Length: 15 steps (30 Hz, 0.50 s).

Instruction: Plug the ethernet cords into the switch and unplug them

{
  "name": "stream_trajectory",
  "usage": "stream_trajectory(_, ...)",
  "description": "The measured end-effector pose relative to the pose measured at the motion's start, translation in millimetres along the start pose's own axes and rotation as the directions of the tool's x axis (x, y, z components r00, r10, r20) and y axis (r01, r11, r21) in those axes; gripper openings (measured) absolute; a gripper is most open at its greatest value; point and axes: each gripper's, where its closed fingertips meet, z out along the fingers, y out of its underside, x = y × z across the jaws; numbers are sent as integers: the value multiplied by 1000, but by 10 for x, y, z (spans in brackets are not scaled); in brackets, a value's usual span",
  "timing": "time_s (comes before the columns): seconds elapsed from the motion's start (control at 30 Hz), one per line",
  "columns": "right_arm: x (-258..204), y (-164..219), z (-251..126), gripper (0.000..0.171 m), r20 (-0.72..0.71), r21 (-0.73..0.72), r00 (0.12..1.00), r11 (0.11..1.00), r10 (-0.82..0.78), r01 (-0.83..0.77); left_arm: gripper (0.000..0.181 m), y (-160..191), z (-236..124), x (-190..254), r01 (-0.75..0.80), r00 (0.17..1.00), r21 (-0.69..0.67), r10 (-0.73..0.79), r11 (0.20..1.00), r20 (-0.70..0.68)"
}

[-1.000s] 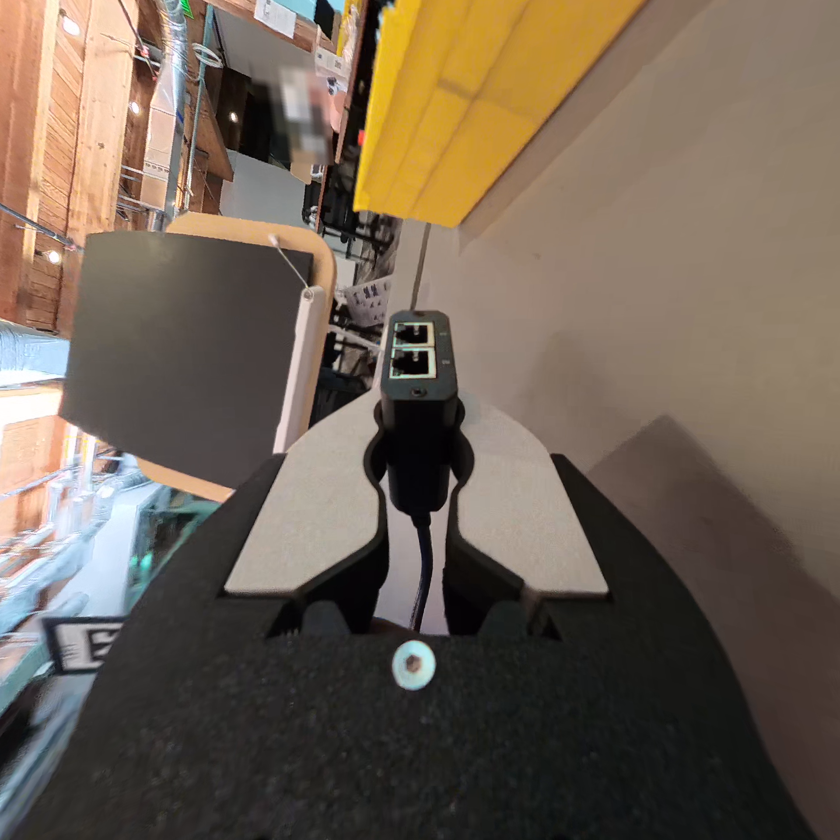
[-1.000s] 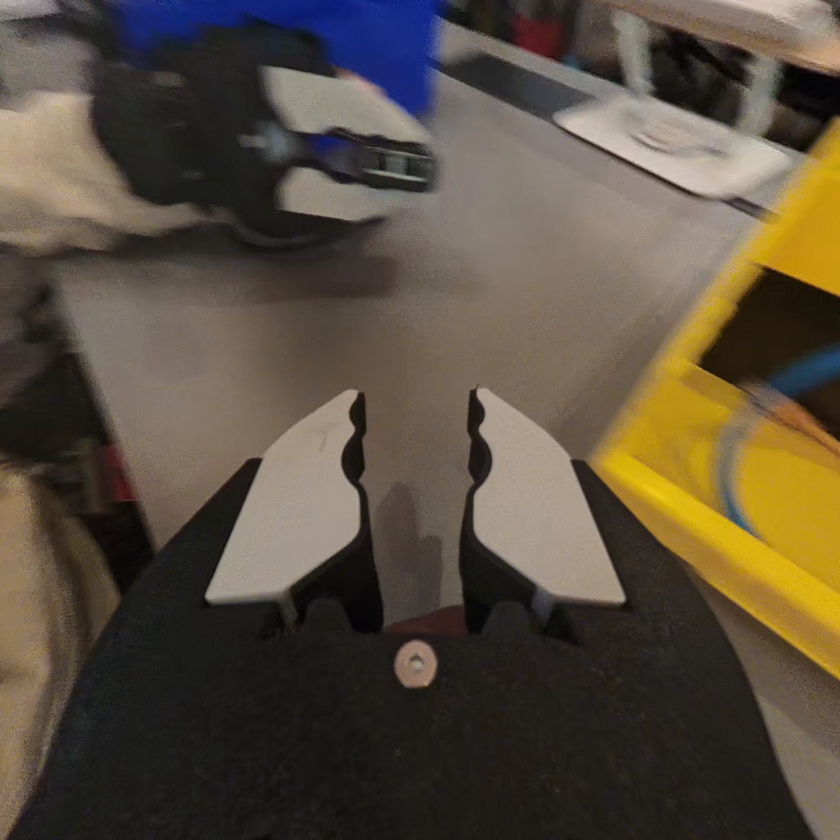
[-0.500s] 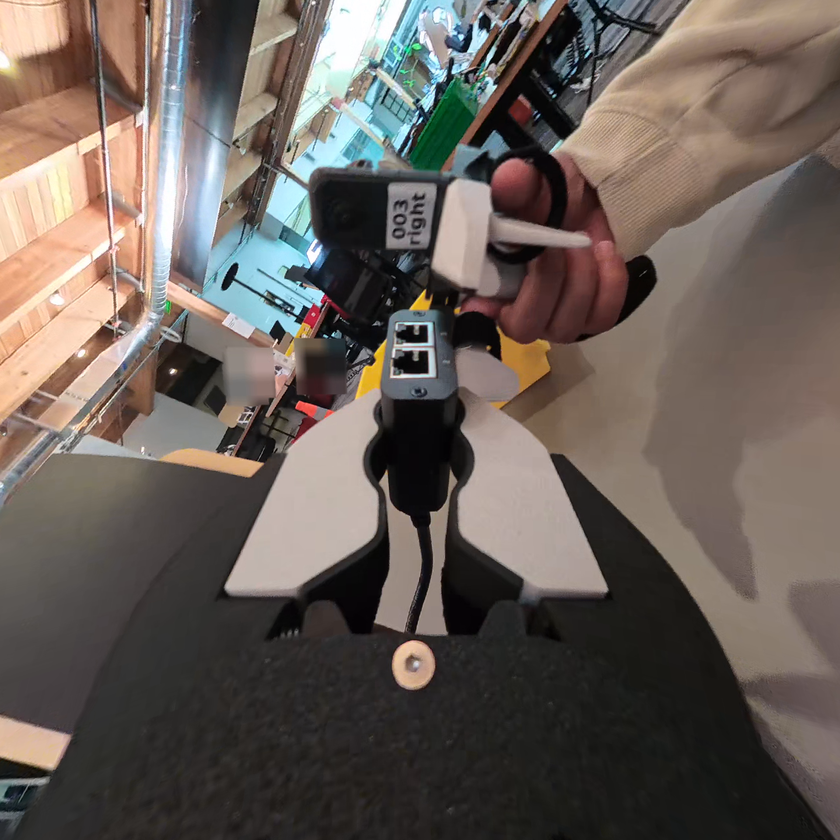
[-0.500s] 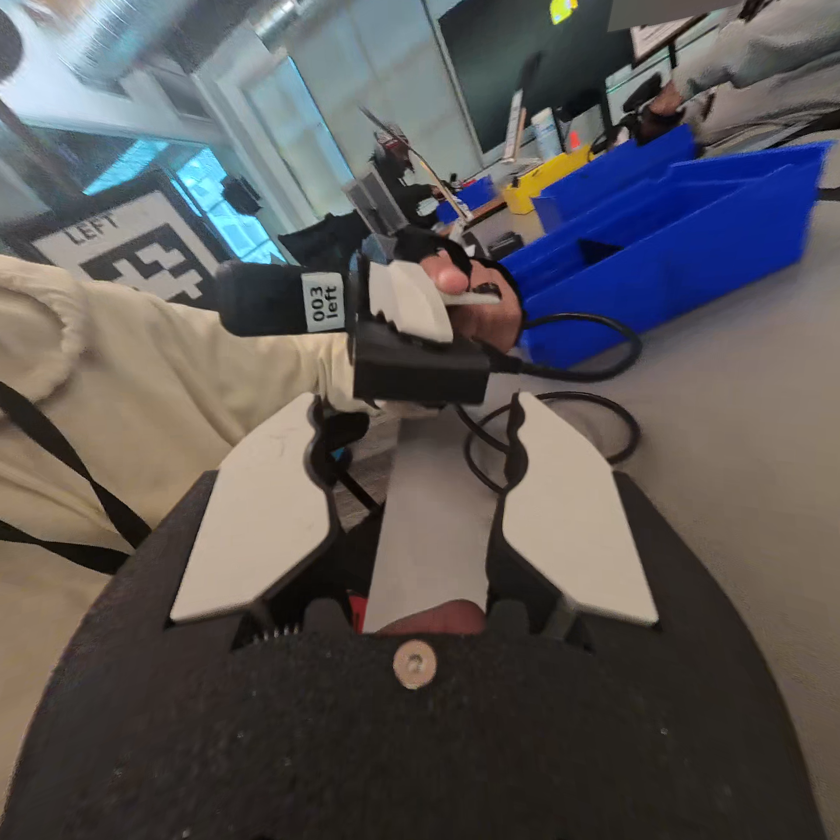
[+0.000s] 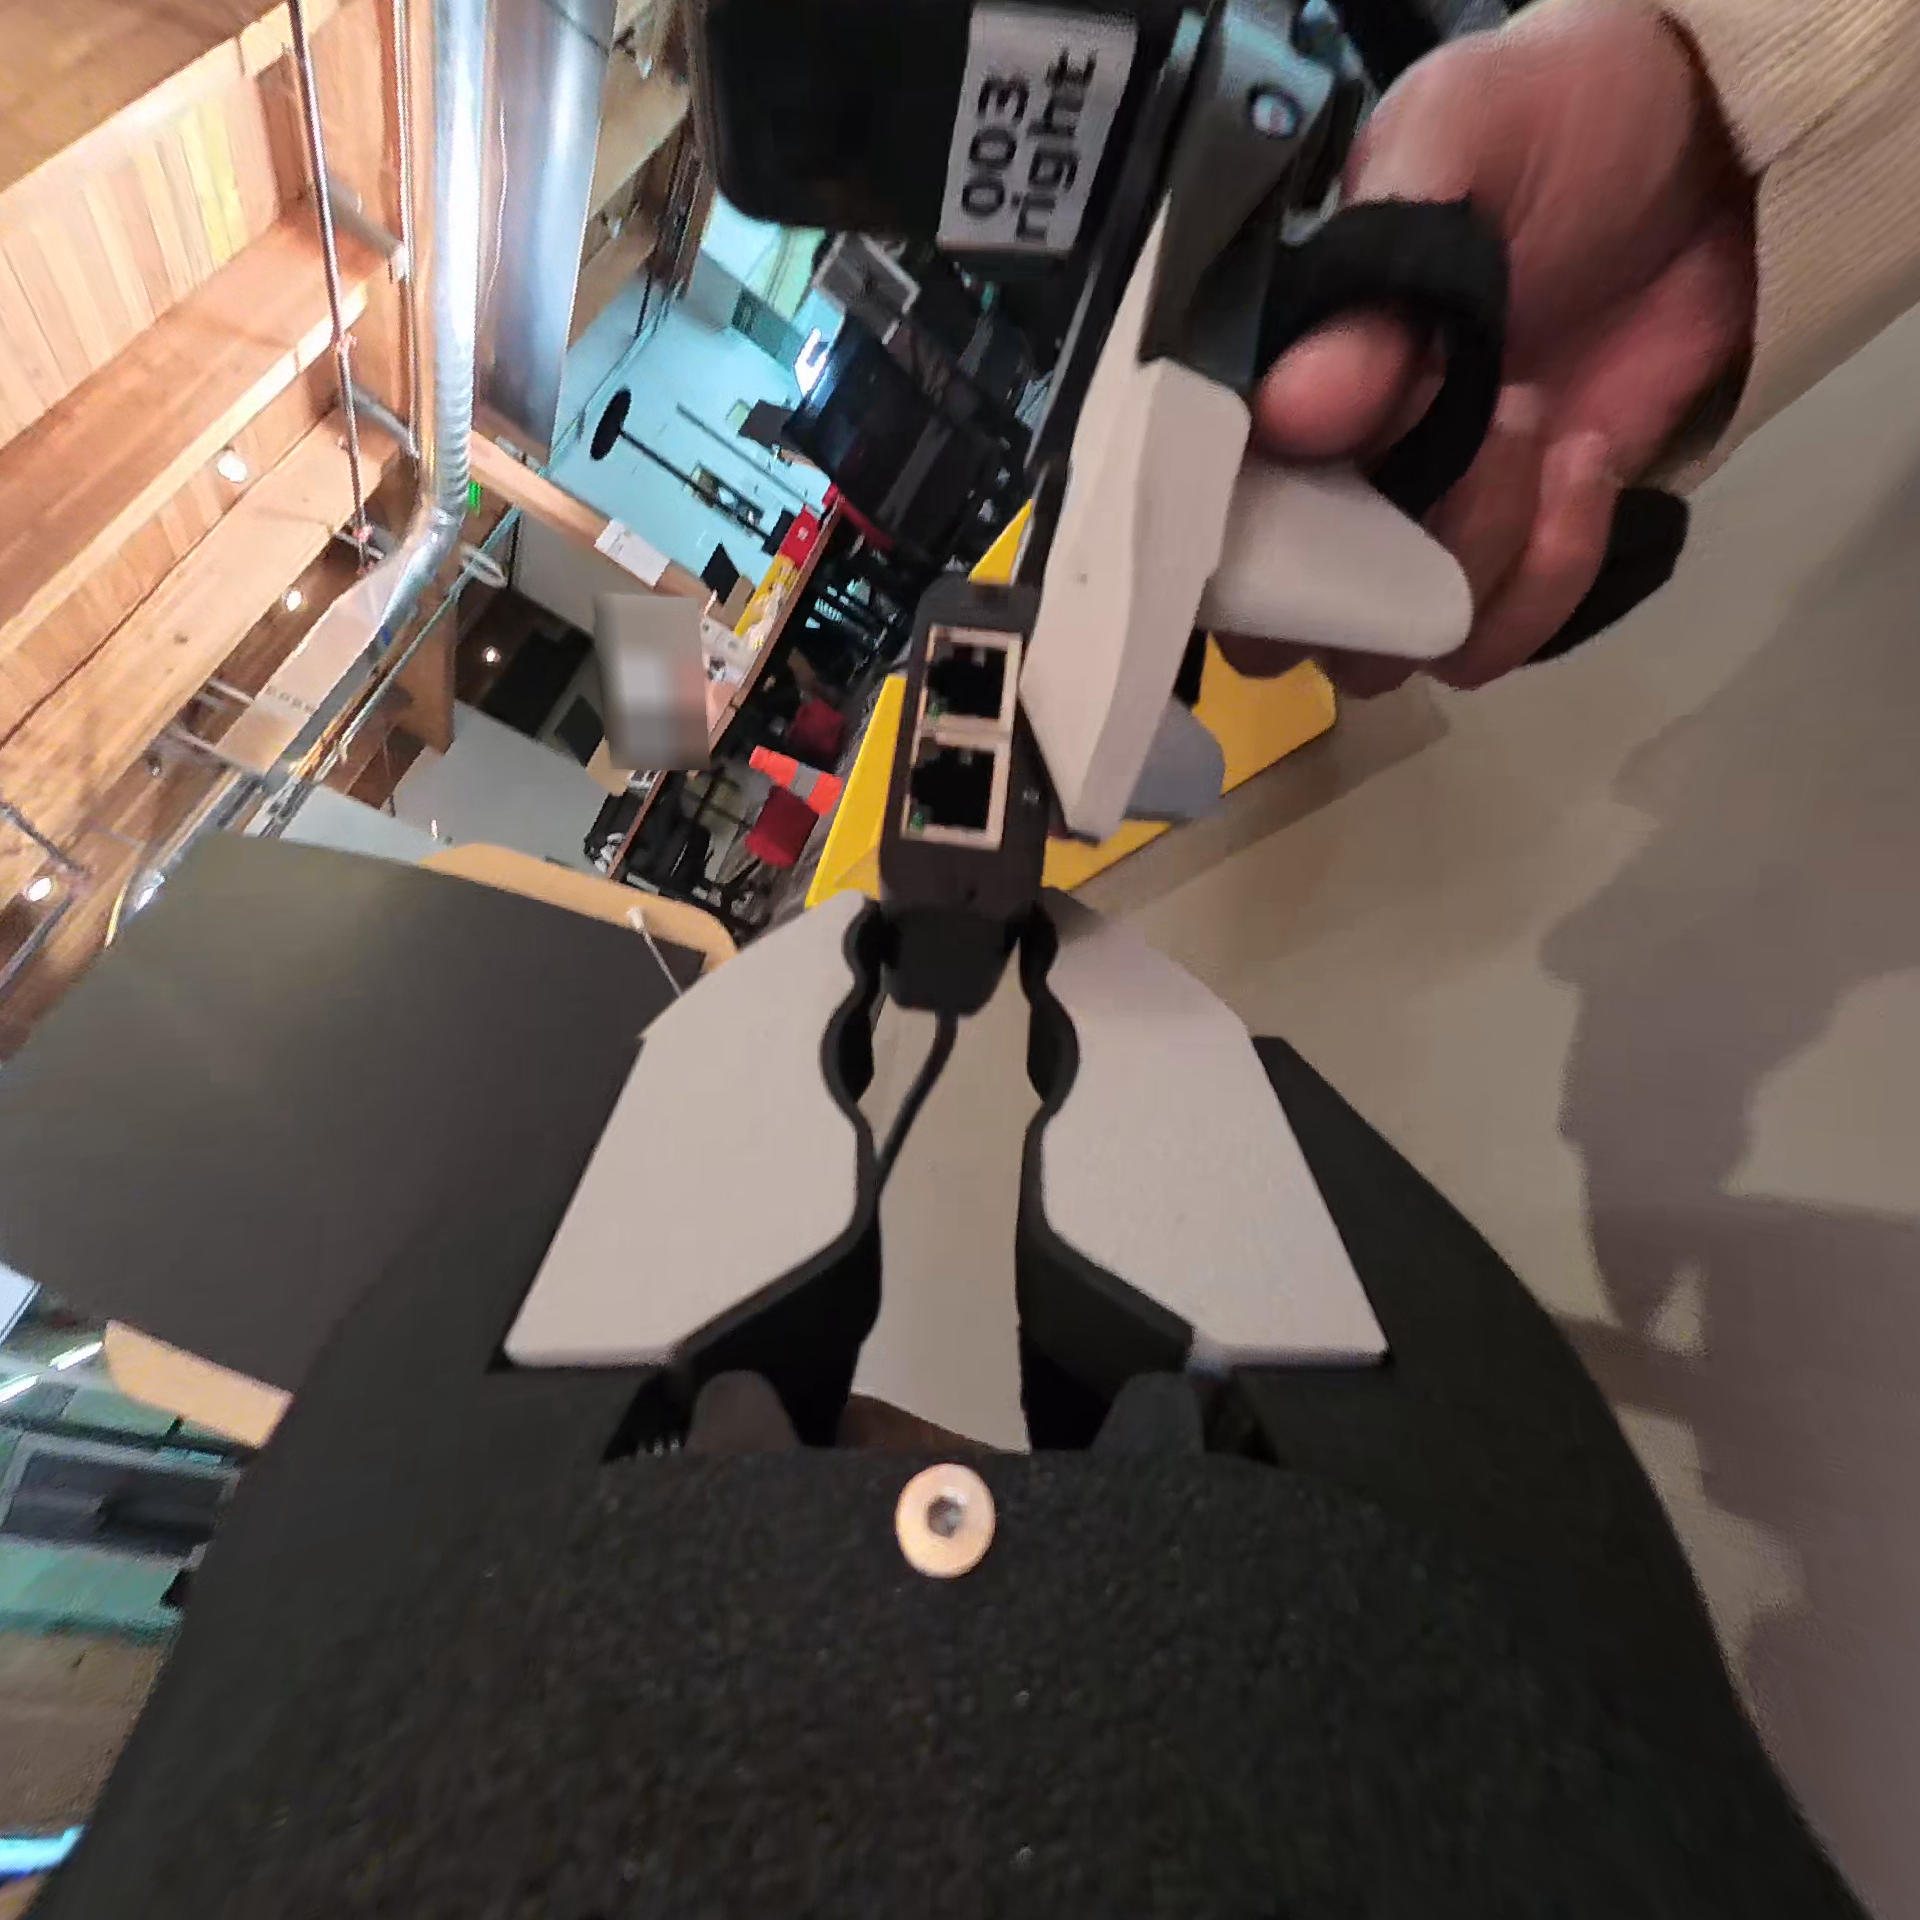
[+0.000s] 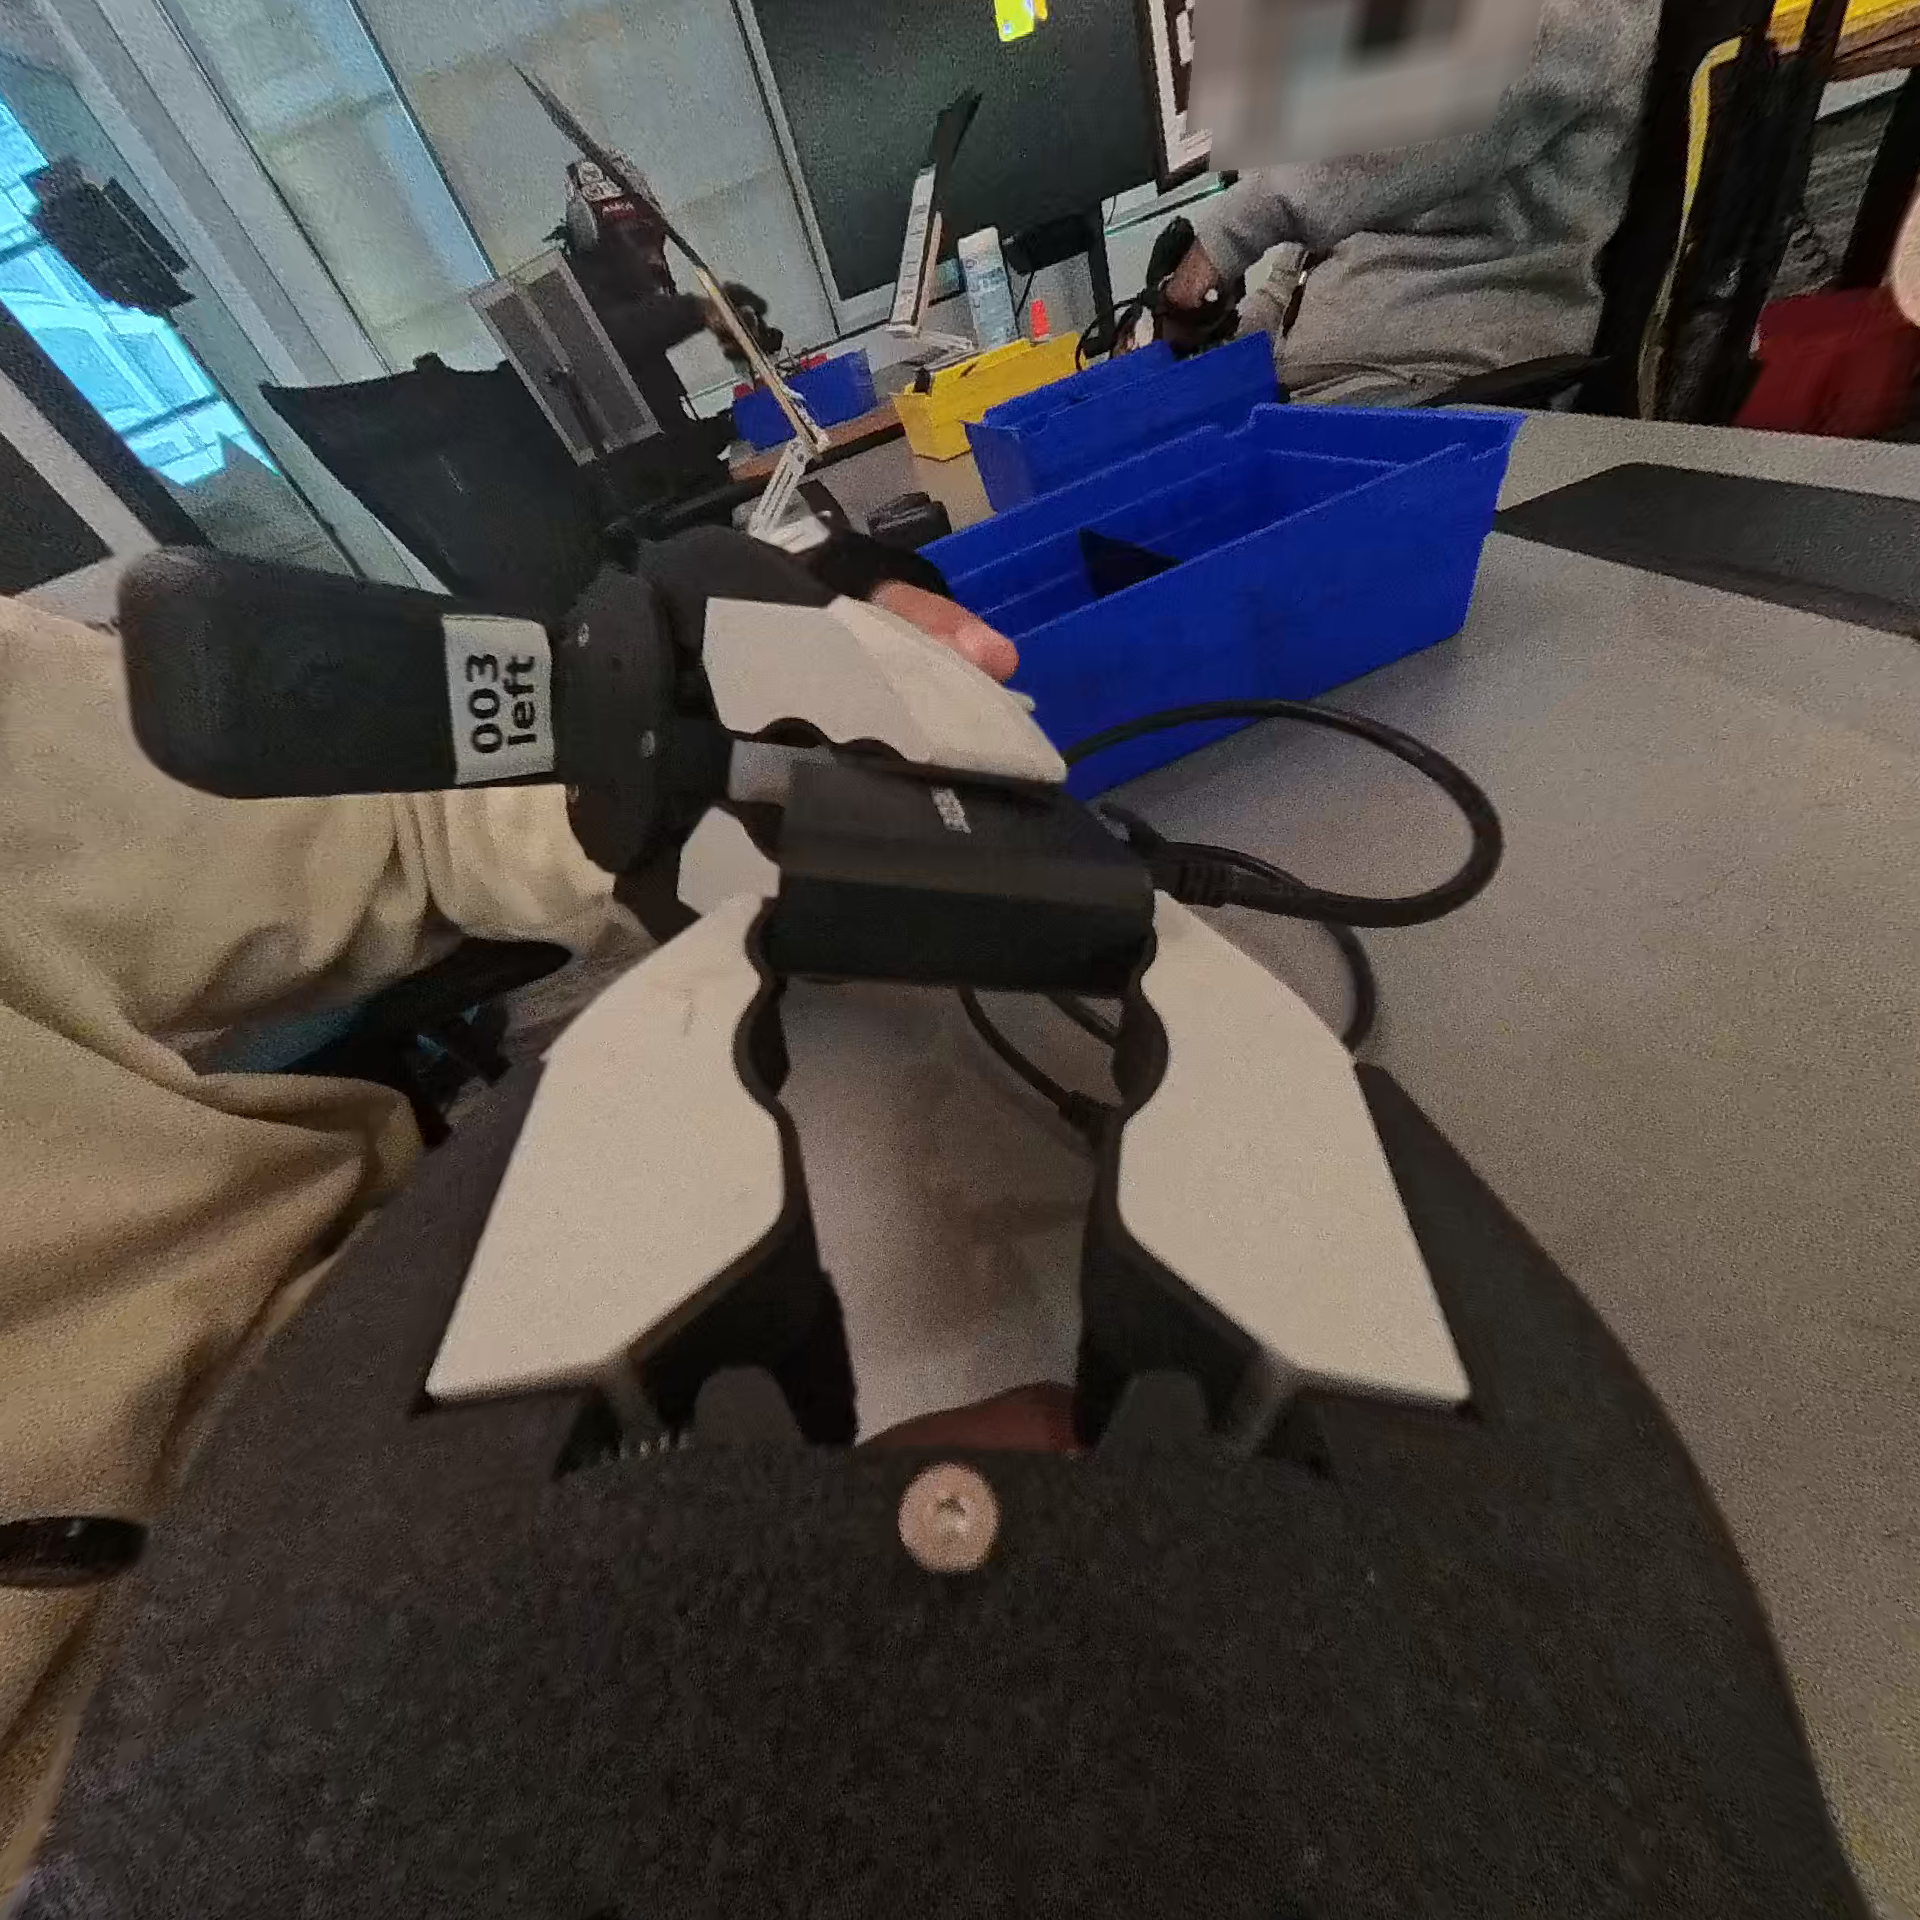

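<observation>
1. The switch (image 5: pixel 961 821) is a small black plastic box, long and boxy, with two square ports rimmed in shiny metal on its end face. Both ports look dark inside.
2. The left tool (image 5: pixel 954 935) has flat pale grey fingers with wavy inner edges and a rough black body. Its tips pinch the near end of the switch, so it is closed on the switch and holds it up off the tabletop (image 5: pixel 1610 987).
3. A thin black cord (image 6: pixel 1382 821) leaves the back of the switch and loops over the smooth grey tabletop.
4. The right tool (image 6: pixel 951 951) has the same pale fingers. They are spread, one on each side of the switch. I cannot tell if they touch it.
5. Each tool has a white sticker with dark print near its black camera end.
6. A hand (image 5: pixel 1558 343) in a cream knit sleeve holds the right tool through a black loop, fingers curled, above and right of the switch.
7. A blue plastic bin (image 6: pixel 1247 582) with ribs inside sits far on the tabletop. Part of a yellow bin (image 5: pixel 1262 717) shows behind the switch.
</observation>
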Motion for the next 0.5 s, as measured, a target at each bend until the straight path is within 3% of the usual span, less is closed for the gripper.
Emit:
stream_trajectory(0.13, -167, -56, -131, 61, 158, 41, 985, 996, 74, -81, 22, 31, -227, -87, 75, 997, -39, -74, 996, 19)
stream_trajectory(0.23, -273, -127, -259, 61, 336, 101, 926, 971, 171, -216, 23, -135, -477, -255, 272, 962, 10, -272, 962, -26)
stream_trajectory(0.37, -441, -143, -383, 61, 564, 83, 791, 936, 239, -342, 39, -257, -755, -413, 556, 803, -54, -553, 830, -223)
stream_trajectory(0.5, -688, -157, -462, 61, 699, 48, 683, 940, 210, -338, 52, -63, -957, -347, 606, 664, -208, -632, 768, -401)
